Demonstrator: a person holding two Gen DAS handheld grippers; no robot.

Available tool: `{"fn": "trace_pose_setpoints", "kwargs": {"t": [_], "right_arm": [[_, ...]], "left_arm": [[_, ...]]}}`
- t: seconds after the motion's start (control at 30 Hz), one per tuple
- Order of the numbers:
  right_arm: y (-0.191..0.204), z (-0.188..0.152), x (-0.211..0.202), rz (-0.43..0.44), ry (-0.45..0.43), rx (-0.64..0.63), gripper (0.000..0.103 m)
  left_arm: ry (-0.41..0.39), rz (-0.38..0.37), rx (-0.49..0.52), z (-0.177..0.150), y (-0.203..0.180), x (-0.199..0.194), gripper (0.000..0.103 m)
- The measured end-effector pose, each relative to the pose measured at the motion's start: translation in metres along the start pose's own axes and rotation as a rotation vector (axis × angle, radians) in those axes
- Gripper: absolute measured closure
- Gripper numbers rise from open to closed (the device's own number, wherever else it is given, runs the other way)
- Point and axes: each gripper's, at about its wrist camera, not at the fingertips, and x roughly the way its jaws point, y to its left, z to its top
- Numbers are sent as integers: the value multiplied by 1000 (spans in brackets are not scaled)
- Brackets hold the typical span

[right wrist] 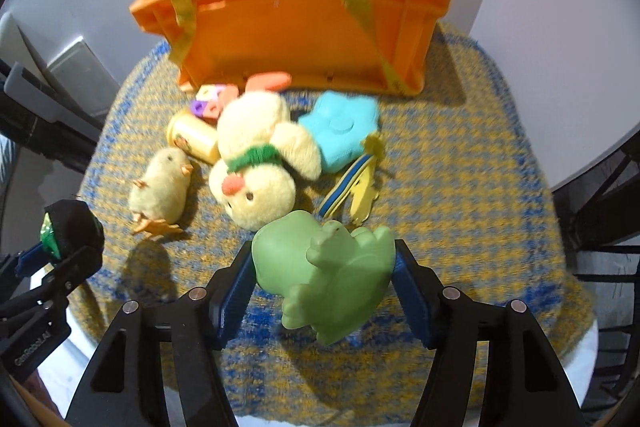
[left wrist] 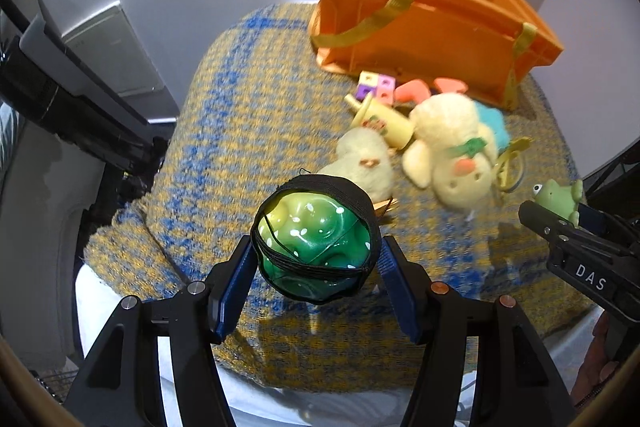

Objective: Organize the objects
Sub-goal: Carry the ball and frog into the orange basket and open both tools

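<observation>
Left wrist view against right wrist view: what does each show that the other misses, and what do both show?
Only the left wrist view shows the green ball in its black net fully, gripped between the left gripper fingers. Only the right wrist view shows the whole blue star cushion and the green frog up close in the right gripper. Both show the orange basket, big plush chick, small chick and yellow cup.

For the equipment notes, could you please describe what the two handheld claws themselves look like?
Both look alike. The left claw and the right claw each have two matte black, angular plastic arms with triangular cut-outs, round metal pins at the joints, some silver and some copper-coloured, and ribbed blue pads on the fingers. Seen from the side, one body carries white "DAS" lettering and the other a longer white label. No cables or sleeves show.
</observation>
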Motion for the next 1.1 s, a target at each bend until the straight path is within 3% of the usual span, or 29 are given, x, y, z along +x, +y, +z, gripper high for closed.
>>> {"fn": "trace_pose_setpoints", "kwargs": {"t": [0.4, 1.1], "right_arm": [[-3, 27, -34, -18, -85, 8, 38], [-12, 118, -83, -34, -264, -10, 38]], "left_arm": [[-83, -13, 78, 43, -11, -32, 43], [-256, -57, 202, 138, -38, -67, 43]]}}
